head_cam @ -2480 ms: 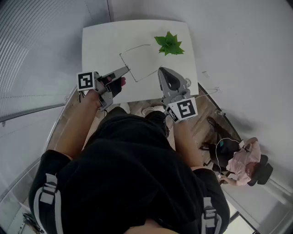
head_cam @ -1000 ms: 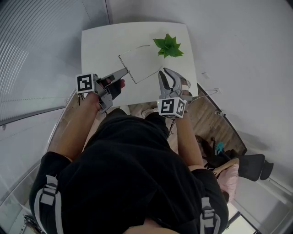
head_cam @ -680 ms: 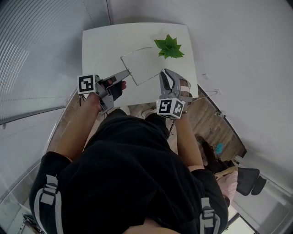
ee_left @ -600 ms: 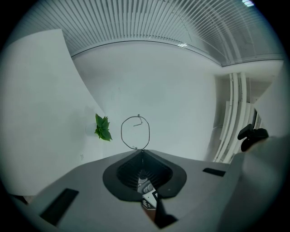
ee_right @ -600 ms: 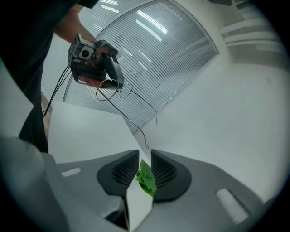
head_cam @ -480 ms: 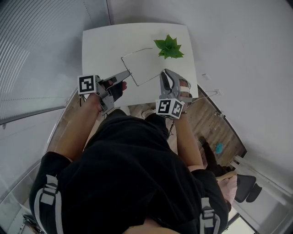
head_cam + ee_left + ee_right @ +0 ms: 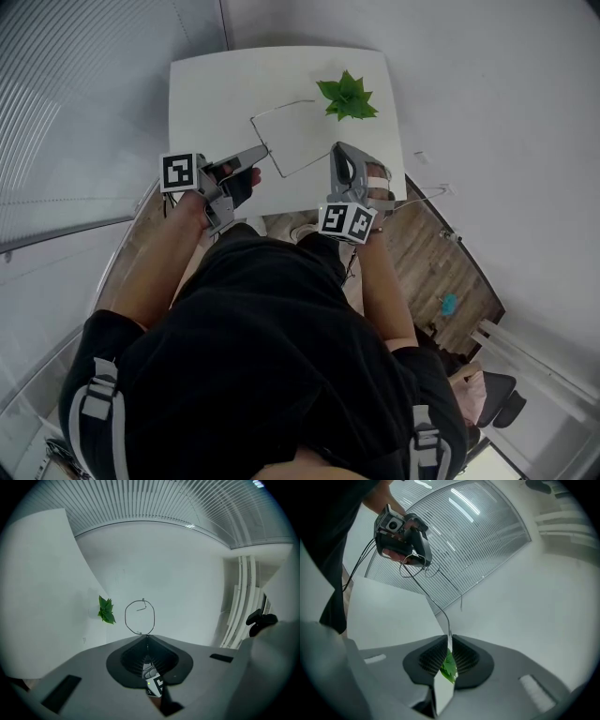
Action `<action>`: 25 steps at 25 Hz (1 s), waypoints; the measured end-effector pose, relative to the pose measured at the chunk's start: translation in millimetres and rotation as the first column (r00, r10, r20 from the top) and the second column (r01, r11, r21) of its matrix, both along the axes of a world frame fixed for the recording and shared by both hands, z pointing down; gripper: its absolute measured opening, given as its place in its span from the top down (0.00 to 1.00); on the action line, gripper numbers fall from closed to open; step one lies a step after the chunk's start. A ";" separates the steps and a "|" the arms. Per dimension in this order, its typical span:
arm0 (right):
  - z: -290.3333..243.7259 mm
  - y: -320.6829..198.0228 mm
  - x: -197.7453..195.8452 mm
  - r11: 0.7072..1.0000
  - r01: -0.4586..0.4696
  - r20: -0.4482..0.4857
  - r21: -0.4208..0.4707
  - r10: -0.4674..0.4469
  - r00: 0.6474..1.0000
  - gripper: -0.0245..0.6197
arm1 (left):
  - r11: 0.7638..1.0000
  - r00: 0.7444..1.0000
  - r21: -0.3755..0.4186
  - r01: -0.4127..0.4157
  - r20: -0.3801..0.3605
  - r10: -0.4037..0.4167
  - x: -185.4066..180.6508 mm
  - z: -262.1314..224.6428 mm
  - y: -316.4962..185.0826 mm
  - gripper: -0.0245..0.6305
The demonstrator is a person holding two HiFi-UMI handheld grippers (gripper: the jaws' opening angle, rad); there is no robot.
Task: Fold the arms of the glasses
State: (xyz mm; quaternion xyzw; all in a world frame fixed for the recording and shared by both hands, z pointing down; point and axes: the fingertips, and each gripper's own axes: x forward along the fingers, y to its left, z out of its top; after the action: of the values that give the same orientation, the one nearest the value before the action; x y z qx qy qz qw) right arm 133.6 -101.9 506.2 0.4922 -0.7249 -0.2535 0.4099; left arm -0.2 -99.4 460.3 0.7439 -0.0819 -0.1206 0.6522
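The glasses point(image 7: 281, 108) are thin wire frames held above the white table point(image 7: 206, 89), both arms unfolded. My left gripper point(image 7: 265, 147) is shut on the frame beside a lens ring point(image 7: 154, 617), its jaws meeting at the wire point(image 7: 147, 636). My right gripper point(image 7: 335, 148) has the end of one arm point(image 7: 433, 604) between its jaws point(image 7: 449, 638), which are closing and pinch the wire at their tips. In the right gripper view that arm runs up to the left gripper point(image 7: 425, 563), where both lens rings hang.
A small green plant point(image 7: 349, 97) stands on the table's far right part, just beyond the right gripper, and shows in the left gripper view point(image 7: 106, 610). The table's near edge is under both grippers. Wooden floor lies to the right.
The right gripper has rolled, its marker cube turning, and its jaws have narrowed onto the arm's end. The left gripper and the frame have stayed put.
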 end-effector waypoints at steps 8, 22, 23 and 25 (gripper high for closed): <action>-1.4 -2.3 -3.5 1.000 0.019 -0.027 -0.005 -0.019 0.999 0.90 | 1.000 1.000 -0.011 -0.012 0.000 0.012 0.1 2.7 -0.5 0.94; -2.3 0.3 -7.3 0.997 0.071 -0.075 -0.001 -0.071 0.995 0.90 | 0.999 1.000 -0.025 -0.027 -0.004 0.027 2.9 4.2 6.8 0.94; -2.9 0.3 -7.7 0.997 0.075 -0.077 0.000 -0.075 0.994 0.90 | 0.999 1.000 -0.021 -0.028 -0.003 0.028 3.2 4.4 7.3 0.94; -3.6 0.2 -8.2 0.996 0.084 -0.077 0.000 -0.083 0.993 0.90 | 0.999 0.999 -0.018 -0.033 -0.003 0.033 4.8 4.6 9.0 0.94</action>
State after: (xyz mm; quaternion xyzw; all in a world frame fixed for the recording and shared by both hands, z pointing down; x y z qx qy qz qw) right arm 125.4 -101.6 502.6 0.4518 -0.7281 -0.2903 0.4260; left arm 4.6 -90.5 464.9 0.7391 -0.0700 -0.1100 0.6609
